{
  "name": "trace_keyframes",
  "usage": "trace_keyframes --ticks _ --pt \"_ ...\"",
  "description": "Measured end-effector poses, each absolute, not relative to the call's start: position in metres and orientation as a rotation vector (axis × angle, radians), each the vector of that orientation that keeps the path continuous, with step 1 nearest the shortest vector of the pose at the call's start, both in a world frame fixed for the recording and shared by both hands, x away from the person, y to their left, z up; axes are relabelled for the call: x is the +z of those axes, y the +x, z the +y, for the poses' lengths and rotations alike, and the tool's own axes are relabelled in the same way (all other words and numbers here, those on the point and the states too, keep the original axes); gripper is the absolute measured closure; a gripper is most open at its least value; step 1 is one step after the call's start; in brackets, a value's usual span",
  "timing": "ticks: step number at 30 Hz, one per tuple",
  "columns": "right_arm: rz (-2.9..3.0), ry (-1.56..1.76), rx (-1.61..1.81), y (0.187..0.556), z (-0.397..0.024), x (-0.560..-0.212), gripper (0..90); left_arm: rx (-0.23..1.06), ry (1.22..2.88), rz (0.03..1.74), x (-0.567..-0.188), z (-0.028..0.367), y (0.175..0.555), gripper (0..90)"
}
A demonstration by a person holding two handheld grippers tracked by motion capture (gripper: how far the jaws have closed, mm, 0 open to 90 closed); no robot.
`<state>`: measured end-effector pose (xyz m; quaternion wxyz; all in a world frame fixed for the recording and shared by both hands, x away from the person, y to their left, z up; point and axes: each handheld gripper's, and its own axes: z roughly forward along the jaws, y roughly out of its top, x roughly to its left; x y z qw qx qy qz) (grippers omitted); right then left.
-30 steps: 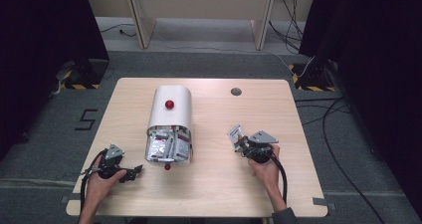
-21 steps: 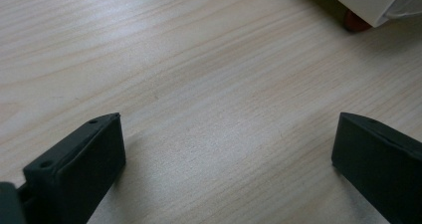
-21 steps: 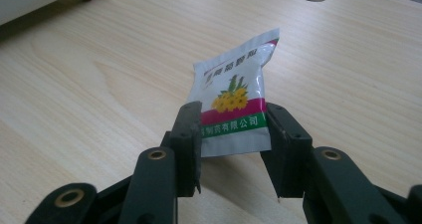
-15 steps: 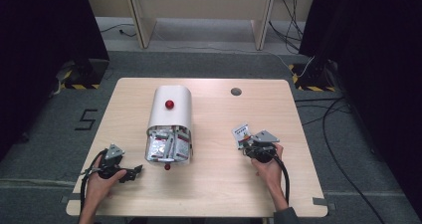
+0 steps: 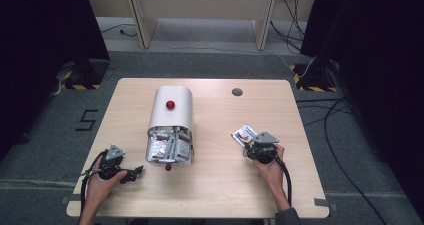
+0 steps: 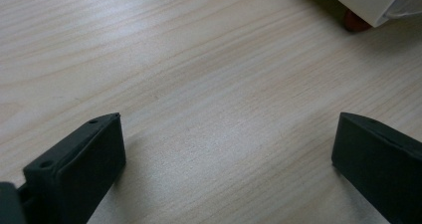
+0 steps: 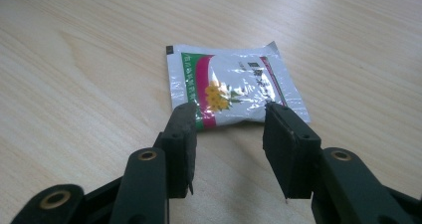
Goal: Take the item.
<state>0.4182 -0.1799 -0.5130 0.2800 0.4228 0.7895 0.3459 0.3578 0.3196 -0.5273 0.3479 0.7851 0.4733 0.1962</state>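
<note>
Left gripper [image 5: 131, 174]: nearest us at the table's front left; in the left gripper view we see its two black jaws spread wide over bare wood, nothing between them.
Right gripper [image 7: 229, 122]: at the front right; we see its jaws parted, having just been opening, their tips at the near edge of the packet without pressing it.
Flat white foil packet with green and pink bands and a yellow flower print [image 7: 231, 84]: we find it lying flat on the light wooden table [image 5: 220, 185], just ahead of the right gripper, well apart from the container.
White round-topped container with a red knob [image 5: 171, 112]: lying on its side at centre left, its open mouth toward us.
Contents: we see it crammed with silvery sachets [image 5: 167, 147] marked in red; their print is probably the same kind, though too small to tell.
Small red ball [image 5: 168, 167]: on the table at the mouth.
</note>
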Motion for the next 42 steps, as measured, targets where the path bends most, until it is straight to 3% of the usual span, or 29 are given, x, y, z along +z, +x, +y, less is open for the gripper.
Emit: trace_keyframes --ticks 9,27,42 --pt "2.106 1.137 0.963 0.415 -0.181 -0.508 55.6 0.509 2.036 1.227 -0.527 0.320 0.358 0.0" --pt "2.138 1.149 1.047 0.397 -0.177 -0.493 36.7 0.509 2.035 1.227 -0.527 0.320 0.358 0.0" --pt "2.141 1.137 1.076 0.384 -0.176 -0.484 29.6 0.509 2.036 1.227 -0.527 0.320 0.358 0.0"
